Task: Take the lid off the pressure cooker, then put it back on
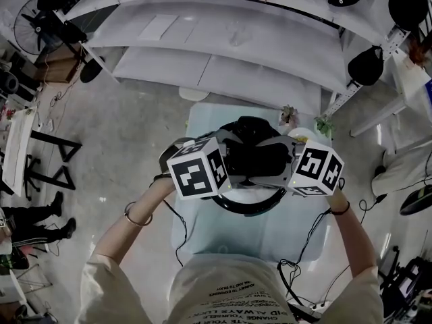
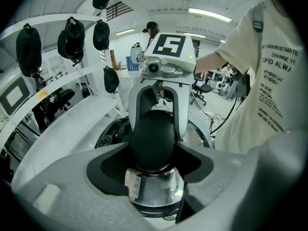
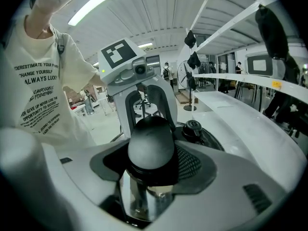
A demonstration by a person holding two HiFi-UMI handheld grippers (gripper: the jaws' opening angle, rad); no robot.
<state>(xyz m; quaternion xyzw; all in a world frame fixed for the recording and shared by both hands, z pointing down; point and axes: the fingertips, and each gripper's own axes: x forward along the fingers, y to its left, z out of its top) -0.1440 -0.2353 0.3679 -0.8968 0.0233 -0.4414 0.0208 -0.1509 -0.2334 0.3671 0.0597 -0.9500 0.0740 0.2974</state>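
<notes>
Left gripper [image 2: 154,154] clamps one black side handle [image 2: 153,129] of the pressure cooker [image 1: 251,155], mid-frame in the head view above the pale table [image 1: 202,123], and right gripper [image 3: 151,159] pinches the opposite handle [image 3: 150,143], jaws spread wide around it.

1. Black round pressure-cooker lid [image 1: 251,155]: head view shows it mostly covered by the left gripper [image 2: 153,150] and right gripper [image 3: 150,155].
2. Black rounded handles [image 2: 153,129] [image 3: 150,146] in the jaws: lid's or pot's, cannot tell.
3. Small white label [image 2: 133,184]: print too small to read.
</notes>
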